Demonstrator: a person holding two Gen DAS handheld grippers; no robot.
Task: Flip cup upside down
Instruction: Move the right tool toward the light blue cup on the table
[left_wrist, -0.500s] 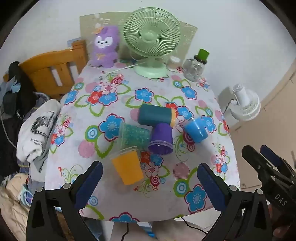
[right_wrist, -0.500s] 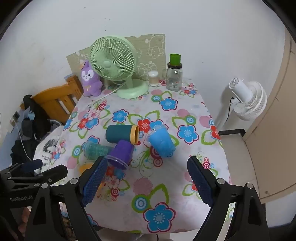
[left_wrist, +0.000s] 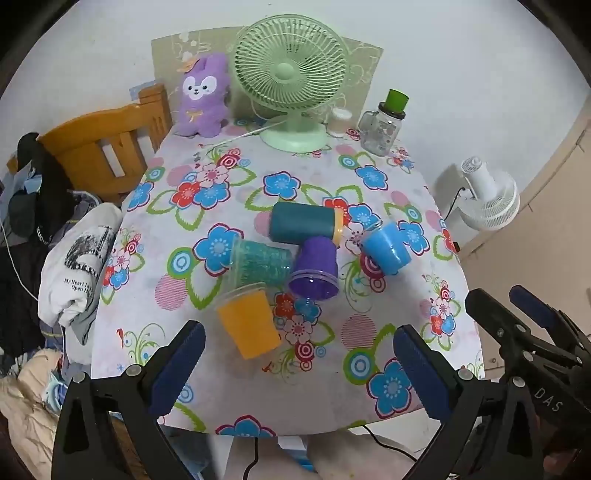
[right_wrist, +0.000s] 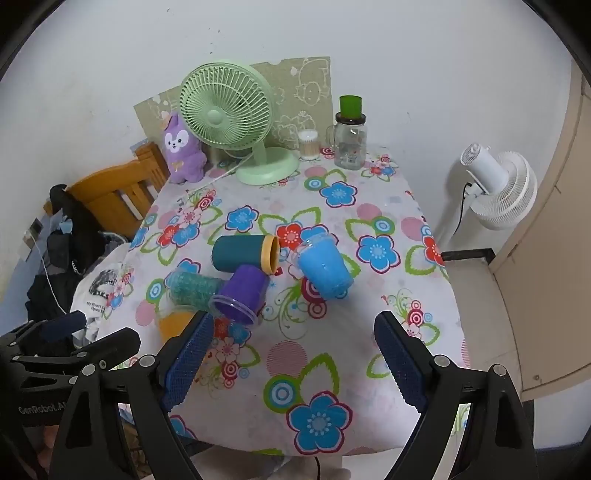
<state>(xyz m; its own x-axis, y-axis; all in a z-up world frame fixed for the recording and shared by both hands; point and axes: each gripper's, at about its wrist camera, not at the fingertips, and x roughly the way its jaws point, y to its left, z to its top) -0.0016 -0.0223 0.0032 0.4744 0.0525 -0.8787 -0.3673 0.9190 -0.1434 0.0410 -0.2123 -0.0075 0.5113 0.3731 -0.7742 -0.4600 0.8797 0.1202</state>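
Note:
Several plastic cups lie on their sides in a cluster mid-table: an orange cup (left_wrist: 249, 321), a textured green cup (left_wrist: 260, 263), a purple cup (left_wrist: 316, 271), a dark teal cup with a yellow rim (left_wrist: 304, 223) and a blue cup (left_wrist: 386, 249). In the right wrist view they show as blue (right_wrist: 325, 269), purple (right_wrist: 242, 291), teal (right_wrist: 245, 253), green (right_wrist: 195, 288) and orange (right_wrist: 173, 323), the orange one partly hidden behind my finger. My left gripper (left_wrist: 297, 365) is open and empty, hovering near the front edge just short of the orange cup. My right gripper (right_wrist: 293, 354) is open and empty, in front of the purple and blue cups.
A flowered cloth covers the table (left_wrist: 207, 184). At the back stand a green desk fan (left_wrist: 291, 81), a purple plush toy (left_wrist: 203, 96), a glass jar with green lid (left_wrist: 384, 123) and a small container (left_wrist: 338, 120). A wooden chair (left_wrist: 99, 147) with clothes is left; a white fan (left_wrist: 487, 195) is right.
Both views show the cups marginally shifted in frame; no cup has moved on the table and both grippers remain open.

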